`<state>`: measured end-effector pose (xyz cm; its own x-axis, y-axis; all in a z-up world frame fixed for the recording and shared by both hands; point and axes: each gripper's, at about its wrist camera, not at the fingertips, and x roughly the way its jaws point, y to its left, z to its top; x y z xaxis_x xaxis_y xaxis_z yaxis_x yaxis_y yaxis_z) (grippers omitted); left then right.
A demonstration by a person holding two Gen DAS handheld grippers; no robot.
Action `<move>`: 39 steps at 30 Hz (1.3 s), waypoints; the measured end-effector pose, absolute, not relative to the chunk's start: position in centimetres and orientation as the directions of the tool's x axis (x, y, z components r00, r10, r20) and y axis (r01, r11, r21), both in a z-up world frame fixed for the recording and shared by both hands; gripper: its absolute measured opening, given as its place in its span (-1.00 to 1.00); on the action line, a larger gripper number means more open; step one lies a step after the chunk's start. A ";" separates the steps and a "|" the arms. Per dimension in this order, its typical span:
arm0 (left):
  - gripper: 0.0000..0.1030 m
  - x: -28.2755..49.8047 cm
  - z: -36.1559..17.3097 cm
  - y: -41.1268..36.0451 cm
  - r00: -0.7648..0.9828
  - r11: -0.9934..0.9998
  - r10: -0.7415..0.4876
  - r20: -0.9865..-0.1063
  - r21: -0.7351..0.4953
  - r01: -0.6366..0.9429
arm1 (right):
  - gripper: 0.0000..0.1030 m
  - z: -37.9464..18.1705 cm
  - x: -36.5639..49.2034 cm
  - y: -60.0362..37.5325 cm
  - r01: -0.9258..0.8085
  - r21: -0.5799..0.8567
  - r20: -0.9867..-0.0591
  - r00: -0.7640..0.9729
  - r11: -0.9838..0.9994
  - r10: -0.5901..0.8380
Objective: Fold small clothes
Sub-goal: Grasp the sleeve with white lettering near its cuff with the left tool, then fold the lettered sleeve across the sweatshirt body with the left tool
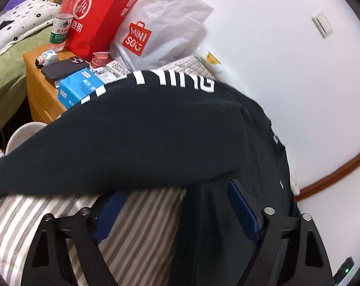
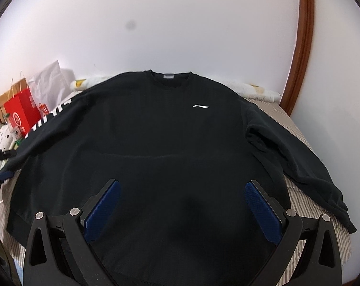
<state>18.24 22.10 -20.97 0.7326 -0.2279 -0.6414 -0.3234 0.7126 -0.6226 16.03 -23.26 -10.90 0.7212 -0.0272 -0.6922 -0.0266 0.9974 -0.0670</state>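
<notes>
Sweatshirt's lettered sleeve [image 1: 132,131] hides part of the nightstand [image 1: 36,90] clutter; sleeve lettering [image 2: 53,116] unreadable in right view.

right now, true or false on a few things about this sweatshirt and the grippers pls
1. The black sweatshirt lies spread front up on the striped bedding. True.
2. The right gripper is clamped on a sleeve. False: its jaws stand wide open above the sweatshirt's lower body.
3. The sleeve with white lettering is on the nightstand side. True.
4. The red paper bag lies on the sweatshirt. False: it stands on the wooden nightstand.
5. The left gripper is shut. False: it is open, with fabric between its jaws.
</notes>
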 end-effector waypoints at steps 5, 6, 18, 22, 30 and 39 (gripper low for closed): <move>0.12 20.3 -21.3 22.6 0.731 0.718 -0.182 -0.658 -0.597 -0.358 | 0.98 -11.5 17.3 -23.0 -0.041 -0.092 -0.701 0.713 0.995 -0.036; -0.05 20.5 -21.3 22.8 0.725 0.724 -0.168 -0.668 -0.583 -0.370 | 0.98 -11.6 17.5 -23.0 -0.043 -0.095 -0.703 0.711 0.995 -0.037; -0.86 23.3 -14.2 22.4 0.745 0.854 -0.016 -0.667 -0.397 -0.337 | 0.98 -11.7 18.6 -26.0 -0.027 -0.071 -0.705 0.709 0.997 -0.031; -0.88 24.9 -10.5 19.2 0.774 0.911 -0.018 -0.633 -0.329 -0.248 | 0.98 -11.1 18.7 -27.3 -0.020 -0.075 -0.681 0.731 0.997 -0.037; -0.88 29.4 -5.1 8.8 0.800 0.976 -0.110 -0.590 -0.217 -0.025 | 0.98 -10.8 18.2 -30.5 0.018 -0.041 -0.656 0.754 0.999 -0.040; -0.88 33.9 -8.1 -5.4 0.718 0.979 -0.168 -0.676 -0.027 0.204 | 0.98 -11.3 17.3 -33.1 0.051 -0.061 -0.647 0.759 0.997 -0.078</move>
<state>33.94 -5.45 -8.13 0.7176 -0.1685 -0.6758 0.2044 0.9785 -0.0270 17.27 -33.07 -11.31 0.7589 -0.0783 -0.6465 0.0511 0.9968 -0.0607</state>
